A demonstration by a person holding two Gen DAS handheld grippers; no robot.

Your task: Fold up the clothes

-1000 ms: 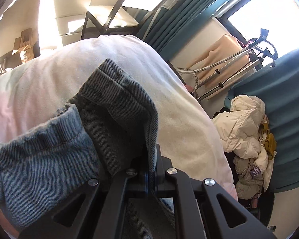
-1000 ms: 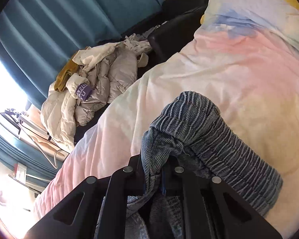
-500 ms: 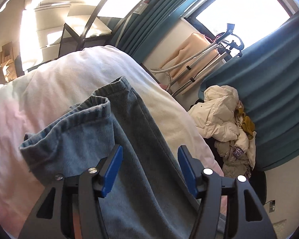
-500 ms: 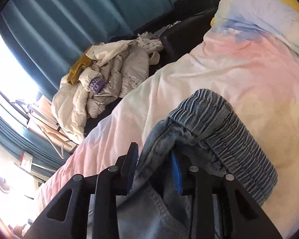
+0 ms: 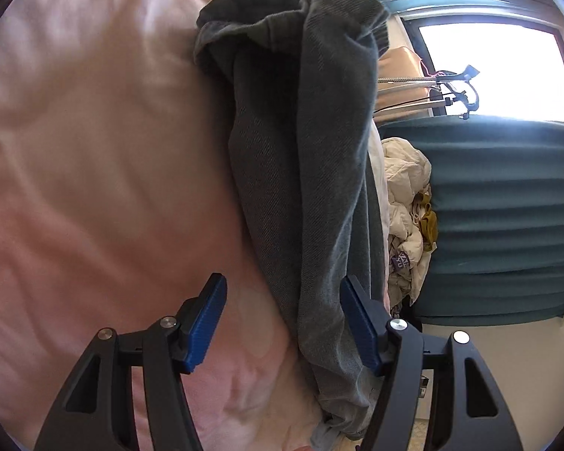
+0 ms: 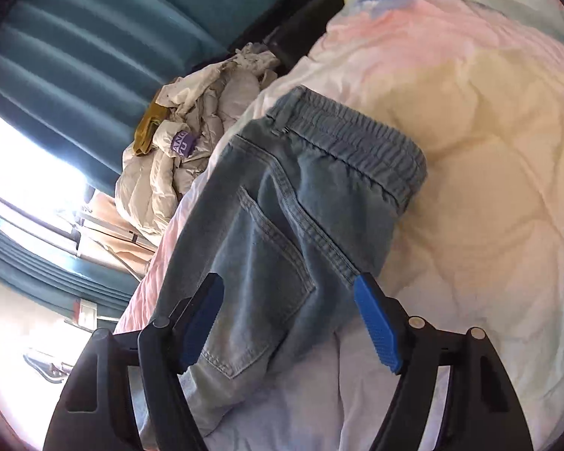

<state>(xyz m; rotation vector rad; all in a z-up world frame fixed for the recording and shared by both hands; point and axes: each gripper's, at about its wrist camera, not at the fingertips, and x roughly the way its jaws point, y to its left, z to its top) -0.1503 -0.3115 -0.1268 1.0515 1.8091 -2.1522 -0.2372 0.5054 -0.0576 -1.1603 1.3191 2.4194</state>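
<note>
Teal curtains [image 6: 94,56] and a bright window back a bed whose pastel duvet [image 6: 488,206] carries the jeans [image 6: 304,225]. From the right wrist view they lie flat-ish, elastic waistband at the far end and a back pocket up, running toward the camera along the bed's left edge. The right gripper [image 6: 287,323] hangs over the pocket area, jaws apart, holding nothing. In the left wrist view the legs [image 5: 319,173] run in a bunched, shadowed ridge close to the bed's right edge, with a heap of pale clothes [image 5: 406,206] beyond it. The left gripper [image 5: 282,323] also has its jaws apart, straddling the denim near the camera without pinching it.

Risk, as I judge it: the fabric sits close to the mattress edge, so a pull could slide heavy denim off. A grab through that ridge might catch only one layer, or duvet too, skewing the fold.
</note>
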